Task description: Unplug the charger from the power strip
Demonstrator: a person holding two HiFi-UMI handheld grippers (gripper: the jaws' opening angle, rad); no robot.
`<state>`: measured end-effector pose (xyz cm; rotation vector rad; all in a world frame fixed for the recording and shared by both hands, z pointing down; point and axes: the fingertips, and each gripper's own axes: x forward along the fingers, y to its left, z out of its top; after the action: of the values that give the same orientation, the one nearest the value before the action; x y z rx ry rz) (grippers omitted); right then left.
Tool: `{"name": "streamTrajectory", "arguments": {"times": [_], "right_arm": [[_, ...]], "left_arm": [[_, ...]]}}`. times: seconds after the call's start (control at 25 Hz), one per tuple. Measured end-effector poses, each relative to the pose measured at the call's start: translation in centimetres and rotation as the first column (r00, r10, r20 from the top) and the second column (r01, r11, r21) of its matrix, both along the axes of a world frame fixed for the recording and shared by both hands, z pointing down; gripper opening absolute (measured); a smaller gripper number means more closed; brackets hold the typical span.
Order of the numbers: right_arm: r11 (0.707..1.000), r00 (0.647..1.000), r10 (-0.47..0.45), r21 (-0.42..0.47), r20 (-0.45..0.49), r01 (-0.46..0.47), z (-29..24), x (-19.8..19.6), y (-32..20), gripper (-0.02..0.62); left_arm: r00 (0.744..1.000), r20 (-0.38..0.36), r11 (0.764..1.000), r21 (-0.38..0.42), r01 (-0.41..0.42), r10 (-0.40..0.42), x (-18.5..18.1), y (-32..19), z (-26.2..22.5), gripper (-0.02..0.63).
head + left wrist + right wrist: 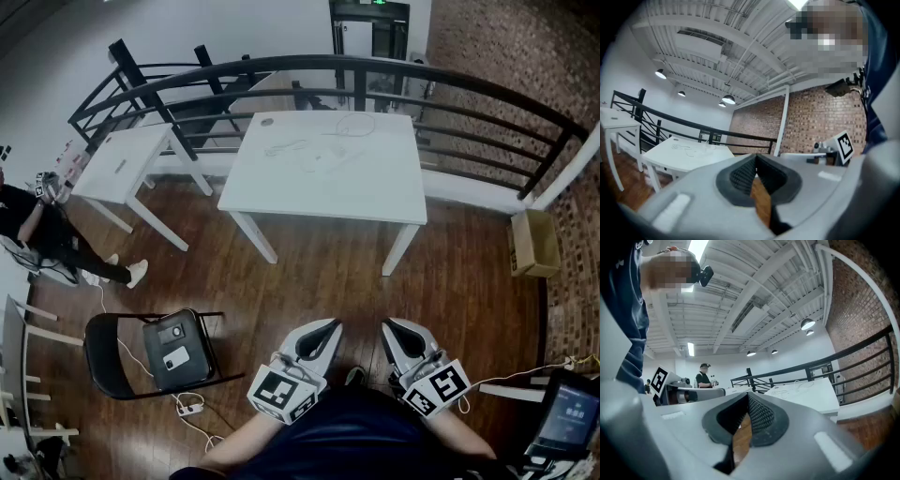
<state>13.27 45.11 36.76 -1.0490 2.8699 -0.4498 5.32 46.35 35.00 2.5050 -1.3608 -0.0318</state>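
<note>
A white table (323, 178) stands across the wooden floor from me. On its far half lie white cables (286, 147) and a small white block (337, 147); at this distance I cannot tell charger from power strip. My left gripper (325, 327) and right gripper (392, 327) are held close to my body, side by side and well short of the table. Both are shut with nothing between the jaws. The left gripper view shows its closed jaws with the table (684, 152) far off at left. In the right gripper view the table (806, 392) is far off at right.
A black railing (375, 75) runs behind the table. A smaller white table (122, 164) stands at left, with a person (37, 225) beside it. A black chair (169, 352) carrying devices is near left, a cardboard box (534, 244) at right, a screen (567, 417) at bottom right.
</note>
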Motion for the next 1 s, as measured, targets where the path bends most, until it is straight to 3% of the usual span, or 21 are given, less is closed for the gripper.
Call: {"name": "streamTrajectory", "arguments": {"times": [0.56, 0.8, 1.0], "right_arm": [[0.997, 0.998, 0.065, -0.040, -0.019, -0.066, 2.0, 2.8, -5.8, 0.011], [0.993, 0.994, 0.104, -0.058, -0.045, -0.106, 2.7, 1.4, -10.0, 0.011], [0.988, 0.988, 0.140, -0.064, -0.063, -0.144, 2.7, -1.7, -14.7, 0.011]], "left_arm": [[1.000, 0.000, 1.000, 0.001, -0.004, 0.004, 1.9, -4.5, 1.9, 0.006], [0.999, -0.016, 0.999, -0.007, -0.038, 0.037, 0.3, -9.1, 2.5, 0.006], [0.998, -0.026, 0.998, -0.003, -0.059, 0.059, -3.4, -14.3, 2.7, 0.006]]}}
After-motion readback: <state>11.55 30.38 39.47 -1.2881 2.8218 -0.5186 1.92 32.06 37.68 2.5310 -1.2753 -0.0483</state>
